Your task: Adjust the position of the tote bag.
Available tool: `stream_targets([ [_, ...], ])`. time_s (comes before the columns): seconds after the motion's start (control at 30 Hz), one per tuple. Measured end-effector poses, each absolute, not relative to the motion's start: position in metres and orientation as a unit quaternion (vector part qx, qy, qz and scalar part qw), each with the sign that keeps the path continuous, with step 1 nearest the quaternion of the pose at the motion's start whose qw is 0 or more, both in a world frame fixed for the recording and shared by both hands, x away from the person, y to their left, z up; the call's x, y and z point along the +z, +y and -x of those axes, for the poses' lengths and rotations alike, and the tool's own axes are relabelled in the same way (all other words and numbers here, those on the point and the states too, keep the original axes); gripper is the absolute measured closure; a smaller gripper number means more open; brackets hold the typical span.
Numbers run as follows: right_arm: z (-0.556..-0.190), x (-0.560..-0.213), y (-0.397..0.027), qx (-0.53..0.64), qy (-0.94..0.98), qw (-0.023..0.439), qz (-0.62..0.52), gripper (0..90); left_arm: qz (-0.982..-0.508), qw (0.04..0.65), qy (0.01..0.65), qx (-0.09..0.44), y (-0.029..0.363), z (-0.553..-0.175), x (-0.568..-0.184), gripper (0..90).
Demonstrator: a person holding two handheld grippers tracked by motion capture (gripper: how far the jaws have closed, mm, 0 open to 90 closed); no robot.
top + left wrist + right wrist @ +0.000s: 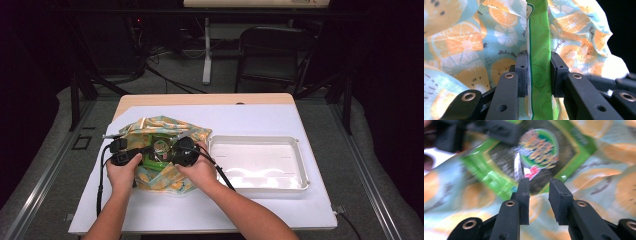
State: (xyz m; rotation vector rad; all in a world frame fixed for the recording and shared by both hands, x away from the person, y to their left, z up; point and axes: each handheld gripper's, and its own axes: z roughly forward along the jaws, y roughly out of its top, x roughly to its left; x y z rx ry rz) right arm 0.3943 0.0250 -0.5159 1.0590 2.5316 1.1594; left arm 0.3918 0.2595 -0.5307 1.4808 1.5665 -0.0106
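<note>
A cloth bag (150, 127) printed with orange slices lies crumpled on the left half of the table. On it rests a green snack packet (159, 152) with a round label. My left gripper (142, 156) holds the packet from the left. In the left gripper view that gripper (539, 72) is shut on the packet's green edge (540, 37), with the bag cloth (461, 45) behind it. My right gripper (172, 150) hovers at the packet's right side. In the right gripper view it (539, 195) stands open just above the packet (539, 152), with nothing between its pads.
A white rectangular tray (260, 160) lies right of the bag, close to my right hand. A white sheet (200, 210) covers the tabletop. A dark chair (275, 50) and cables stand on the floor beyond the far edge.
</note>
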Motion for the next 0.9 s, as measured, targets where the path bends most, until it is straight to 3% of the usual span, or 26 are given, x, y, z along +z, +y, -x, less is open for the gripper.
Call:
stream_targets([
  [0.27,-0.367,-0.533,0.022,0.344,0.880,0.087,-0.316,73.5,-0.590,0.492,0.640,-0.020,0.264,-0.392,-0.529,73.2],
  [0.9,-0.376,-0.548,0.018,0.308,0.883,0.076,-0.347,77.3,-0.585,0.522,0.619,-0.050,0.272,-0.375,-0.512,73.2],
])
